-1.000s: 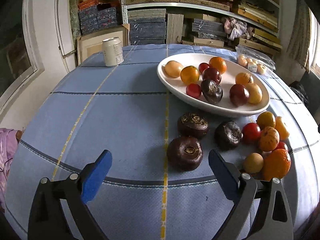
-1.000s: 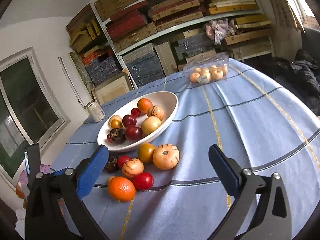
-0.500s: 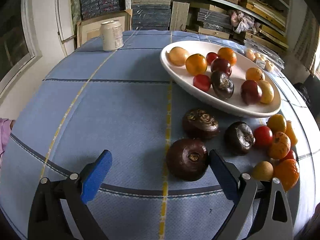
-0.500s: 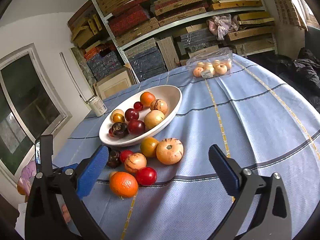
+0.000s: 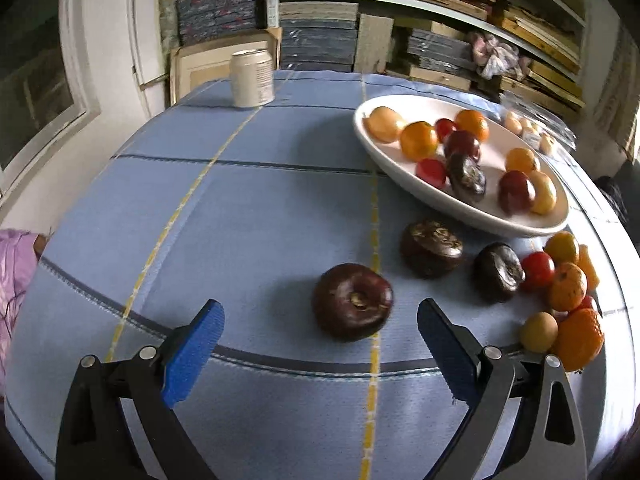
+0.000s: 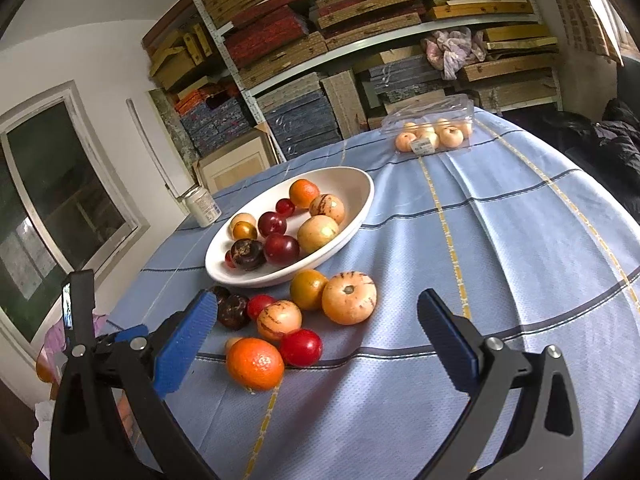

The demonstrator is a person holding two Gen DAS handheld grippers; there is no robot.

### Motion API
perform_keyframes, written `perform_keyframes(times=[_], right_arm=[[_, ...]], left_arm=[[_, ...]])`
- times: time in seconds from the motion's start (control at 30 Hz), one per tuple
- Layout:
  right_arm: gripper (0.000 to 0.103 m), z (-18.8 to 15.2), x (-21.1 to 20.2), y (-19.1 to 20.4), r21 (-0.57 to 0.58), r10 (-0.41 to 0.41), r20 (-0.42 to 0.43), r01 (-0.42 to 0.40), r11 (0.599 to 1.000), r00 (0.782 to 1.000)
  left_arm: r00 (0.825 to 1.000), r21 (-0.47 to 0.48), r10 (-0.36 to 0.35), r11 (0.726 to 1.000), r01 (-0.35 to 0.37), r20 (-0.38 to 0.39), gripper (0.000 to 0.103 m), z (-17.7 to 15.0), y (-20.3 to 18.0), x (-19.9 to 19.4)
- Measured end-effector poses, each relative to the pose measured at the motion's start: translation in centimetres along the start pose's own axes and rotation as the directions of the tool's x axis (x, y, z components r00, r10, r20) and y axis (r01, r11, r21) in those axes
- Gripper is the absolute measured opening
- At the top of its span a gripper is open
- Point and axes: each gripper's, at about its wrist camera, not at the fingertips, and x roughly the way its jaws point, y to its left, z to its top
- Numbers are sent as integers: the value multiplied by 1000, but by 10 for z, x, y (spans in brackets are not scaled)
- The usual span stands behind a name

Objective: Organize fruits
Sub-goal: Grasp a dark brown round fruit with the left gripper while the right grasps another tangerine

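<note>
My desk, under a blue checked cloth, carries a white bowl of fruit at far right. My left claw gapes wide, released, with a dark purple fruit lying on the cloth just ahead, between its fingers. My right claw also gapes, empty, above loose fruit including an orange.

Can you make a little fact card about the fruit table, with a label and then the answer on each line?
table: blue cloth with yellow and dark stripes
bowl: white bowl holding mixed fruit
nearest fruit: dark purple fruit on the cloth, not in the bowl
loose fruit: orange, red fruit, striped pale fruit
left hand-held gripper: open, empty, facing the dark purple fruit
right hand-held gripper: open, empty
also there: drink can, clear fruit box
</note>
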Motion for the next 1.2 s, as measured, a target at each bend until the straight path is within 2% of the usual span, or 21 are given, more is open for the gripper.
perform_keyframes(times=[0.2,0.67,0.7,0.83,1.13,1.17,1.2], right_arm=[[98,-3,2,7,-28,6,-14,-6,1000,1000],[98,-13,8,27,-119,26,-67,-34,992,997],[98,-14,8,29,-124,26,-71,-35,992,997],[98,-17,12,34,-143,37,-95,-51,988,995],[96,-38,25,67,-309,21,-182,-77,948,983],[94,-38,26,67,-312,20,-185,-78,947,983],[87,-38,27,67,-308,18,-192,-78,948,981]], left_arm=[[1000,-27,-31,999,30,-4,96,2,3,4],[999,-25,-40,999,39,-35,77,4,2,13],[999,-22,-42,999,41,-34,74,5,2,14],[998,6,-66,998,66,-21,43,5,-3,11],[998,16,-64,998,64,-22,43,2,-6,8],[998,19,-64,998,65,-21,43,1,-7,8],[998,23,-65,998,66,-22,43,1,-8,8]])
